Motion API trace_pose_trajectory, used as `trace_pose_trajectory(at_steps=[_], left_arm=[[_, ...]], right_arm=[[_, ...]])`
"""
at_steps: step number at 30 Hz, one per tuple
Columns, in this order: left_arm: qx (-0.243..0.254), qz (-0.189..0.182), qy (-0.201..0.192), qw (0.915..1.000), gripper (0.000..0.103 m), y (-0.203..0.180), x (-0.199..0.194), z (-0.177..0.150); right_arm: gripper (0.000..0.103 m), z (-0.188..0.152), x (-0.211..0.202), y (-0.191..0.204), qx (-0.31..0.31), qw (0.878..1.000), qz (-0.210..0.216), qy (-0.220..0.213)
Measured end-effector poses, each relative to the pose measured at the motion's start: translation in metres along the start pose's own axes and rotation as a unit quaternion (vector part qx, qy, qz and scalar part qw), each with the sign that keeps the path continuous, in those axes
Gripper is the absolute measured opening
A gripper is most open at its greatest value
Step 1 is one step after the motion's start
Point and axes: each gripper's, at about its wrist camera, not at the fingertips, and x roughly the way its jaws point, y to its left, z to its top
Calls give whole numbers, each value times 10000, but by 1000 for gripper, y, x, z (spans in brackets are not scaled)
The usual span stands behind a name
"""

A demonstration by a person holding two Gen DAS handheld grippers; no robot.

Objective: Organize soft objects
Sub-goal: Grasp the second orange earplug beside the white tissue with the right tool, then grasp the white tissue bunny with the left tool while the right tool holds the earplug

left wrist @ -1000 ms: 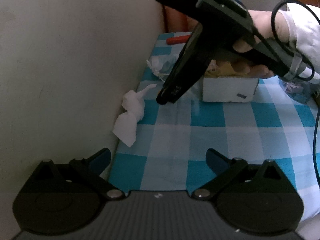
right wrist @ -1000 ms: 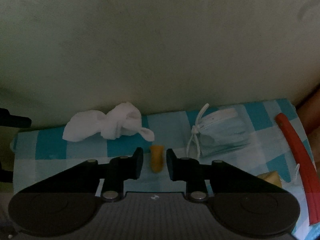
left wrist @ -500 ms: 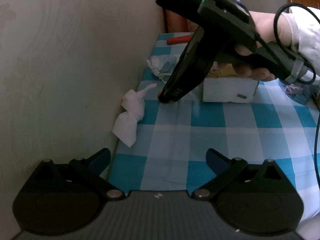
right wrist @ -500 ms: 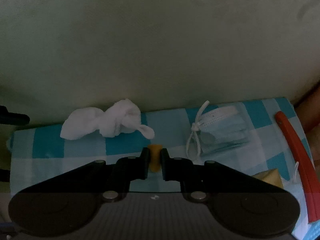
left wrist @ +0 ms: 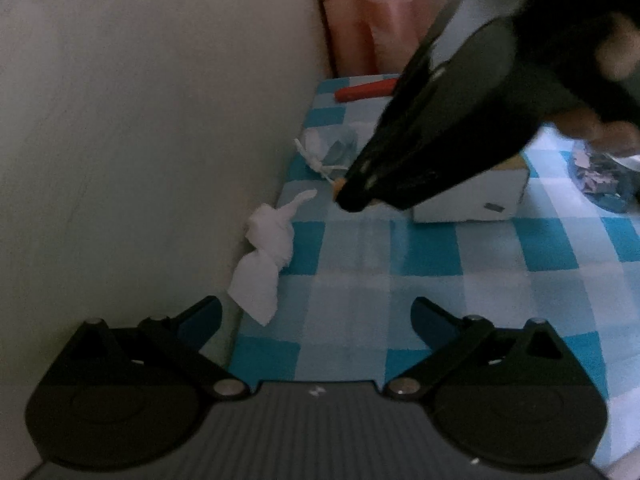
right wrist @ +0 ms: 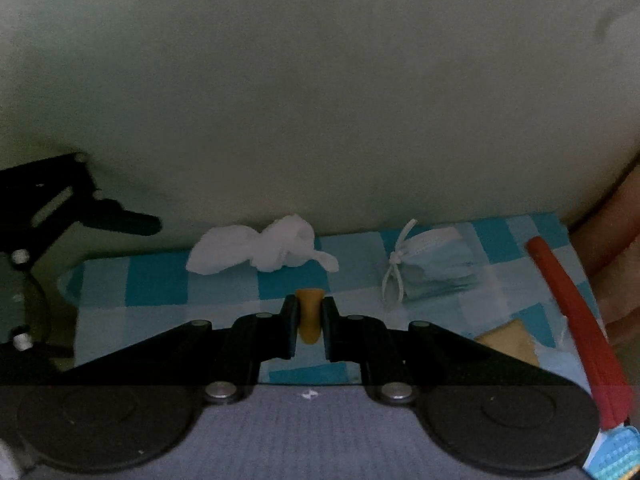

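On the blue checked cloth (right wrist: 160, 280) by the wall, our right gripper (right wrist: 309, 320) squeezes the little orange earplug (right wrist: 309, 314), lined up with its fingers. Our left gripper (left wrist: 316, 316) waits wide apart, farther away.

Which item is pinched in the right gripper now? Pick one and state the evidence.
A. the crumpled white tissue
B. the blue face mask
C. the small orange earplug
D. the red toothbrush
C: in the right wrist view the right gripper is closed on the small orange earplug, while the crumpled white tissue, blue face mask and red toothbrush all lie apart from it on the checked cloth.
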Motion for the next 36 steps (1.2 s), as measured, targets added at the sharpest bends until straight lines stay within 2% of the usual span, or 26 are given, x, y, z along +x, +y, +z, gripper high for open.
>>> trace_pose_trajectory(at_steps=[9,14,18,23,26,28,32,34,36], left_arm=[[-143,213,-94,9996,97,-3,8,7],[-217,323,-121,9992,96,-9,10,10],[-259,446,-167,9985,88,-17,14,13],[-366,533,-135,9978,88,-27,23,17],[-397,730,-207,9963,82,-31,29,20],[-429,812,-241,9955,73,-30,35,22],[-595,961,-188,9934,72,-25,51,29],[-664,1077,-228,9917,61,-22,59,31],[-695,1191,-206,9902,59,-18,66,32]], right_arm=[[15,-18,-45,1,226,9995,-106,-209],[15,-45,-64,2,603,9975,-204,-292],[15,-69,-77,6,842,9957,-295,-234],[15,-98,-80,8,1193,9924,-291,-27],[15,-110,-79,12,1277,9916,-193,-8],[15,-115,-76,15,1296,9915,-135,25],[15,-121,-72,17,1341,9909,-46,47],[15,-122,-71,16,1389,9903,-8,50],[15,-122,-69,15,1425,9898,16,45]])
